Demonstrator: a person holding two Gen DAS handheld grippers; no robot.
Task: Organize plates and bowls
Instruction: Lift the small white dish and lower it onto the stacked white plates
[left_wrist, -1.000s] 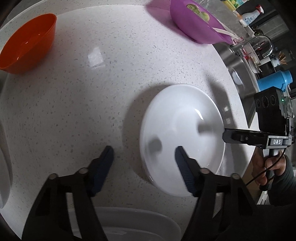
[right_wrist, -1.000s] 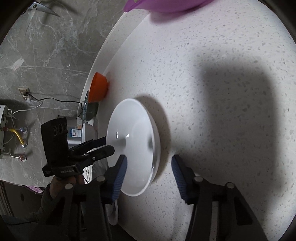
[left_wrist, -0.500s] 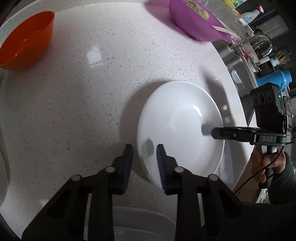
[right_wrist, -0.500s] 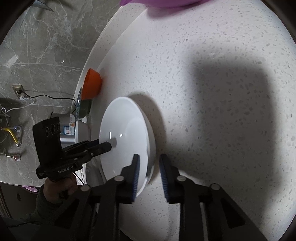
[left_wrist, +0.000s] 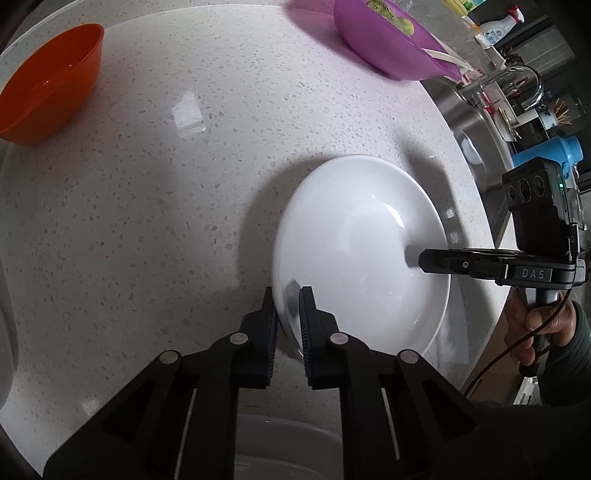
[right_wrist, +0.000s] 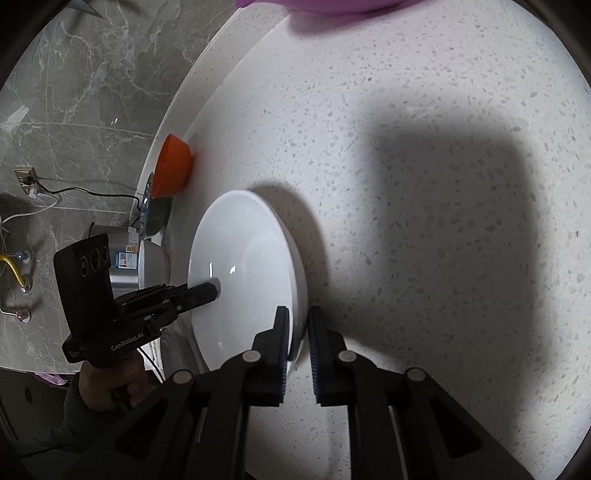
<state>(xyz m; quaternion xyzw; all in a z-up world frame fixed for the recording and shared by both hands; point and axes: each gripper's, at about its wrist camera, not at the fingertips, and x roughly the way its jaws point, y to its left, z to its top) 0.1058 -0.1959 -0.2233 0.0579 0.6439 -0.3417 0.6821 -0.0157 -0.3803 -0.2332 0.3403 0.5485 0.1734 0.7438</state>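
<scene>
Both grippers, left gripper (left_wrist: 287, 314) and right gripper (right_wrist: 297, 332), pinch opposite rims of the glossy white ceramic bowl (left_wrist: 360, 254) near the speckled white countertop's (left_wrist: 155, 192) right edge; we judge it heavy, slippery, breakable.

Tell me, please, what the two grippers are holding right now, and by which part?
Both hold the white plate: the left gripper pinches its rim on one side, the right gripper the opposite rim.

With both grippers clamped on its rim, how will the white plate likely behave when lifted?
The white plate looks glazed and glossy, so probably slippery in the left gripper and right gripper. It appears rigid ceramic: unlikely to flex, likely fragile if dropped.
</scene>
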